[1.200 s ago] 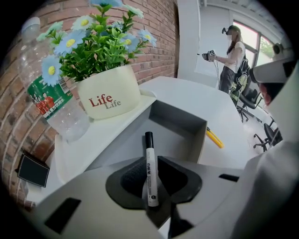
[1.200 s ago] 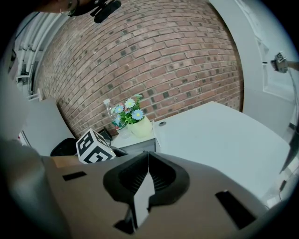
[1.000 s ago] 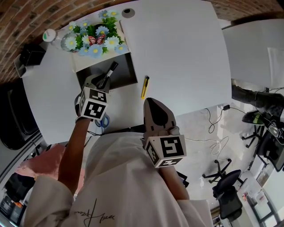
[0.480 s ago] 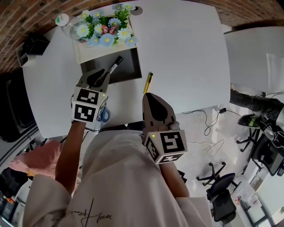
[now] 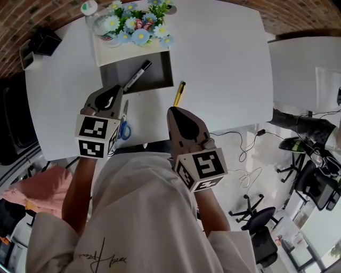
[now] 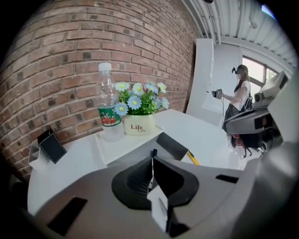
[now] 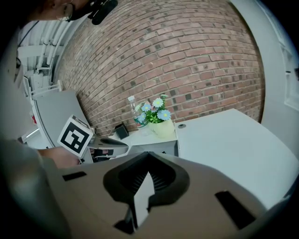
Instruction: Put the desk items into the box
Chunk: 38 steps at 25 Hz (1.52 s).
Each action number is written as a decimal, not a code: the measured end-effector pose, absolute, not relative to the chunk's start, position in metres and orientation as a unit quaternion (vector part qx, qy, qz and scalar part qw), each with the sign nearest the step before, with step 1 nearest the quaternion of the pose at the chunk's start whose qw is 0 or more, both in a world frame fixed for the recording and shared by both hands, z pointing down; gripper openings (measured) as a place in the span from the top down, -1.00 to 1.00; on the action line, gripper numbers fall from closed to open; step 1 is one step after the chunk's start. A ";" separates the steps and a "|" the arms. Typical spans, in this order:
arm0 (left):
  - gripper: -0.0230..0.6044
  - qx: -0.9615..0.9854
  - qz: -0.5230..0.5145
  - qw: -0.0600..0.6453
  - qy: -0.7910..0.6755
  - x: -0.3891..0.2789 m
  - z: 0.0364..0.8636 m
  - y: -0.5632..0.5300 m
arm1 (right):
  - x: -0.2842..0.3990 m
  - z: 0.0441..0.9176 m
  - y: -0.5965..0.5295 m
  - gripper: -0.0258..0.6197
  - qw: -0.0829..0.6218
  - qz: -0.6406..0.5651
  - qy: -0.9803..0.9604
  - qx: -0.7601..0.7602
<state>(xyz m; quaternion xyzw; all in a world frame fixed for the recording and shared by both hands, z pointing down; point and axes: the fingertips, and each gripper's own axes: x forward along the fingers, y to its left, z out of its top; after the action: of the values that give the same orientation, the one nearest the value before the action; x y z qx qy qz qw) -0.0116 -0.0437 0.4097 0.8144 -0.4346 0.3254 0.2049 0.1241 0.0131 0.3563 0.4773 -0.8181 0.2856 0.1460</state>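
A black marker (image 5: 137,74) lies slanted in the grey open box (image 5: 157,80), one end over its near edge. My left gripper (image 5: 113,91) sits just short of that edge, shut and empty, the marker's cap (image 6: 153,153) showing past its tips (image 6: 153,161). A yellow pen (image 5: 179,93) lies on the white desk to the right of the box, and blue-handled scissors (image 5: 123,128) lie by the left gripper near the front edge. My right gripper (image 5: 173,111) hovers at the desk's front edge below the pen, shut on nothing (image 7: 148,156).
A pot of blue and white flowers (image 5: 136,24) and a plastic bottle (image 5: 89,9) stand on the box's white flap (image 5: 114,53) at the back. A small black stand (image 5: 40,45) is at the desk's far left. A person (image 6: 240,88) stands in the distance. Brick wall behind.
My left gripper has drawn back toward me, away from the marker, which stays in the box. The right gripper has barely moved.
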 end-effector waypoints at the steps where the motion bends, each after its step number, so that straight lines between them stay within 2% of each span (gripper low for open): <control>1: 0.89 0.815 0.324 0.202 -0.435 -0.014 0.407 -0.041 | 0.122 0.355 0.014 0.84 0.147 0.282 -0.821 0.474; 10: 0.91 0.823 0.287 0.201 -0.447 -0.029 0.384 -0.024 | 0.113 0.345 0.023 0.84 0.155 0.265 -0.837 0.453; 24: 0.91 0.832 0.229 0.239 -0.445 -0.048 0.361 0.014 | 0.090 0.334 0.044 0.84 0.149 0.258 -0.840 0.454; 38: 0.91 0.829 0.235 0.267 -0.432 -0.061 0.377 0.039 | 0.083 0.345 0.055 0.84 0.153 0.278 -0.825 0.467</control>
<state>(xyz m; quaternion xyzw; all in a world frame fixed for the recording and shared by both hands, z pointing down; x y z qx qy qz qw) -0.0611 0.0388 0.3769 0.8291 -0.4316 0.2348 0.2668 0.0834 0.0551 0.3451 0.4675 -0.8253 0.2775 0.1529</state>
